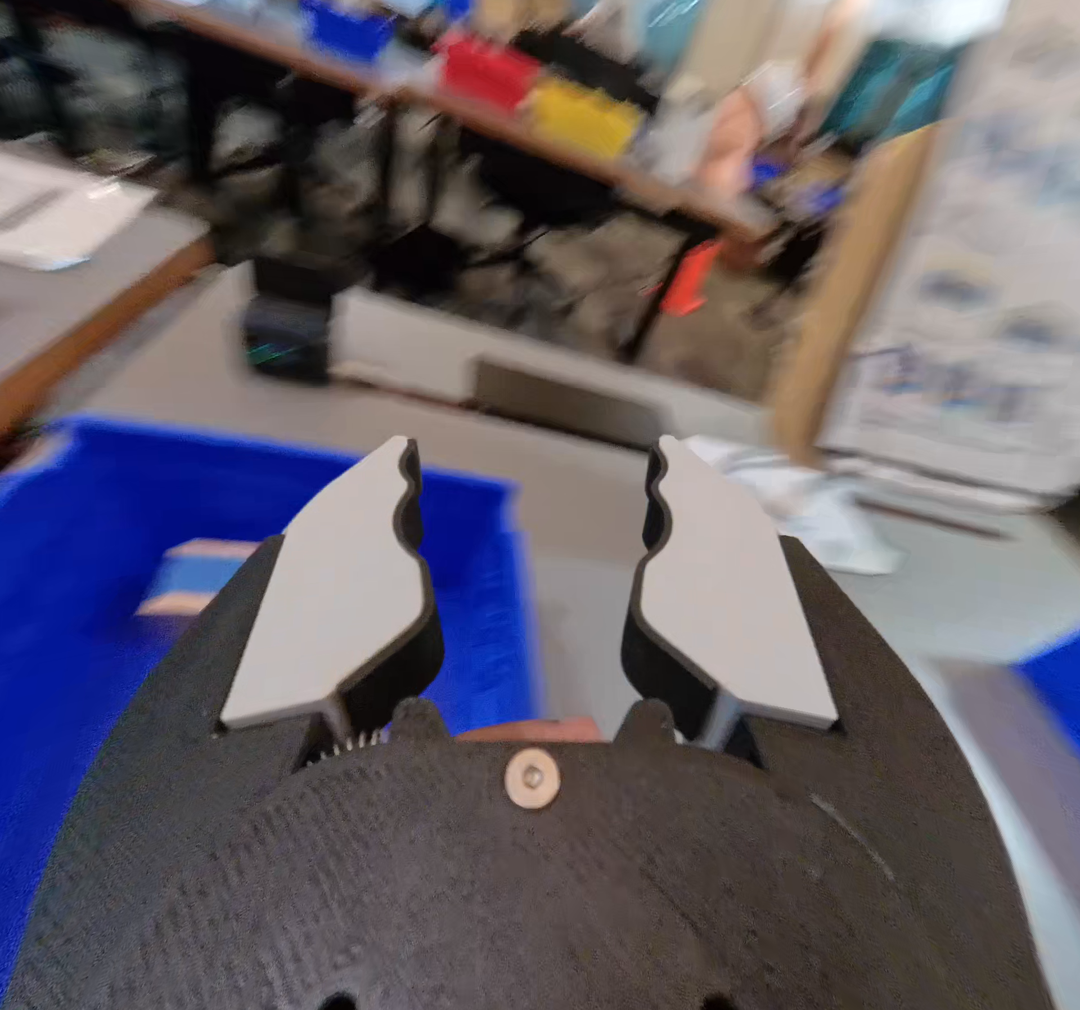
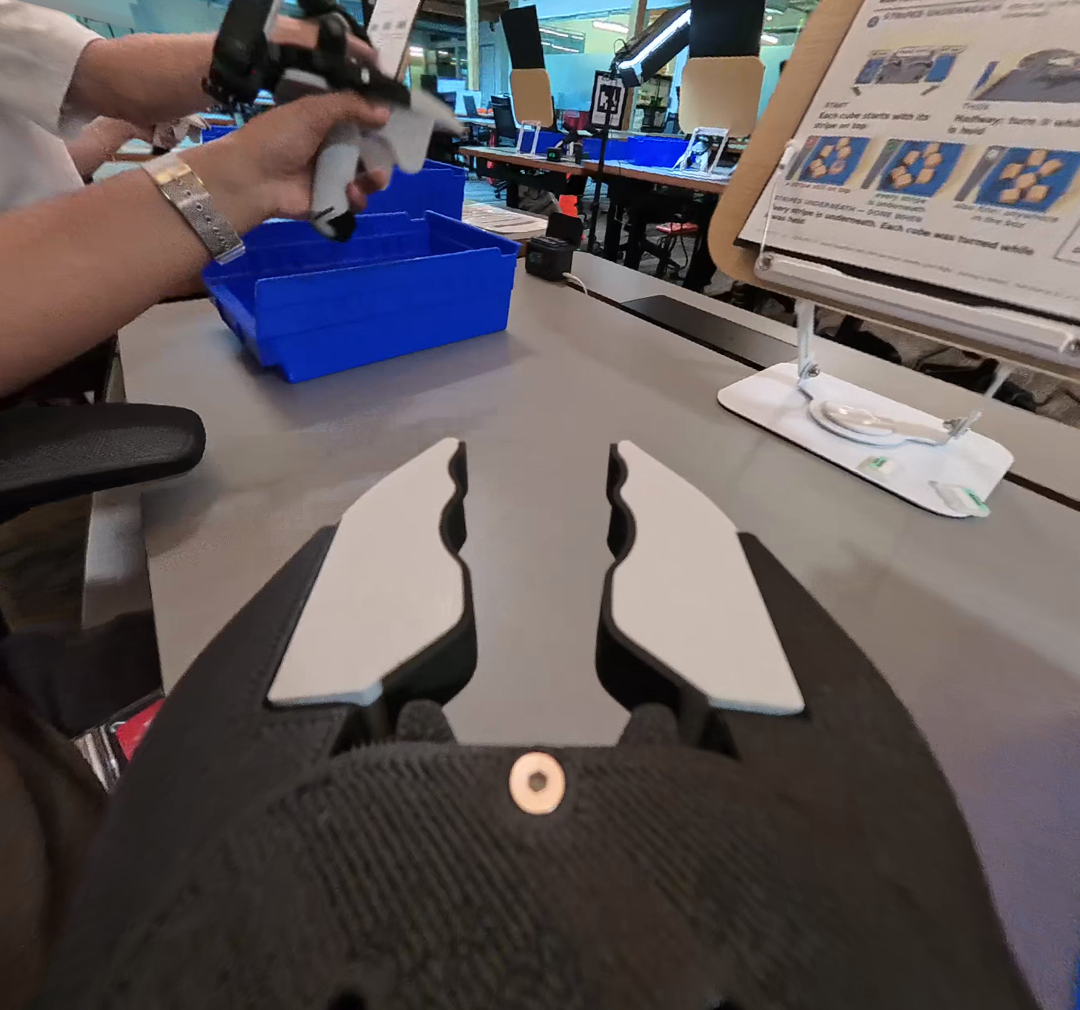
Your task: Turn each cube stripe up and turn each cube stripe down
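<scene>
The grey table is lying bare and wide ahead of the right claw, whose jaws are gaping over nothing. The blue bin is sitting near the table's left edge, the document stand at the right. Only the blurred left wrist view is looking into the bin, showing a striped cube inside. The left claw is hanging above the bin's rim, parted and empty.

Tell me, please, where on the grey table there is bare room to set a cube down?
The widest bare patch of the table lies between the blue bin and the white stand base, ahead of the open right gripper. The far left corner is crowded: the bin sits there with the open left gripper above it.
</scene>
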Demonstrator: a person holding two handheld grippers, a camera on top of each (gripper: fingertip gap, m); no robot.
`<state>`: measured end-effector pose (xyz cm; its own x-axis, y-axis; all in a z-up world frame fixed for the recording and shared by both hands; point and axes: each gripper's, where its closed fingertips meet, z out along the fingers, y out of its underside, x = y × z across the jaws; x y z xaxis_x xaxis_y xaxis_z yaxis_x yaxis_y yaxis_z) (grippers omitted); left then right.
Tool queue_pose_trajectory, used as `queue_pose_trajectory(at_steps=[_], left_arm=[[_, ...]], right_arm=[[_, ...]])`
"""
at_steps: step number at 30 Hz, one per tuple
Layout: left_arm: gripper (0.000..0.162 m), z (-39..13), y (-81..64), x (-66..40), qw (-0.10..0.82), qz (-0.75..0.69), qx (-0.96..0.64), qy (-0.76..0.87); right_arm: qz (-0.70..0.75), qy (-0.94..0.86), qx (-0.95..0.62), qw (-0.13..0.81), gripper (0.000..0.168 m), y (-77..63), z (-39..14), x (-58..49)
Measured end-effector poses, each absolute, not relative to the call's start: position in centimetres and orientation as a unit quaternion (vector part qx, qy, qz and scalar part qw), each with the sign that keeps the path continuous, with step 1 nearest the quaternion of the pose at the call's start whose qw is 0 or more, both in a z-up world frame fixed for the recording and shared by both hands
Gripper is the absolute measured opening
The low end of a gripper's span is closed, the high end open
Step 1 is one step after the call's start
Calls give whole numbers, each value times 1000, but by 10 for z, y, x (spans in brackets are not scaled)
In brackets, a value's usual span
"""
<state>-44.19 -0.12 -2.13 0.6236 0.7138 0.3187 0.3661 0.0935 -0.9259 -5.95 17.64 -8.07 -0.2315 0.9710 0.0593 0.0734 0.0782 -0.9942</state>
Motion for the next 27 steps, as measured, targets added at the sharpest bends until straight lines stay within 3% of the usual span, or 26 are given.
queue_pose_trajectory(at_steps=[3, 6, 15, 17, 22, 27], left_arm=[[74, -88, -48, -490, 488, 165, -714, -475], [78, -135, -54, -509, 427, 131, -749, -489], [80, -201, -71, -541, 267, 207, -816, -468], [49, -201, -80, -548, 247, 251, -822, -447], [48, -162, -73, -529, 340, 241, -791, -448], [47, -44, -23, -464, 542, 197, -722, -383]], right_arm=[[531, -584, -459, 409, 47, 182, -92, -59], [541, -585, -467, 384, 49, 181, -102, -65], [554, -617, -438, 346, 50, 153, -110, -84], [555, -623, -440, 331, 49, 151, -116, -85], [583, -606, -453, 297, 47, 155, -115, -83], [598, -596, -451, 290, 47, 158, -107, -79]])
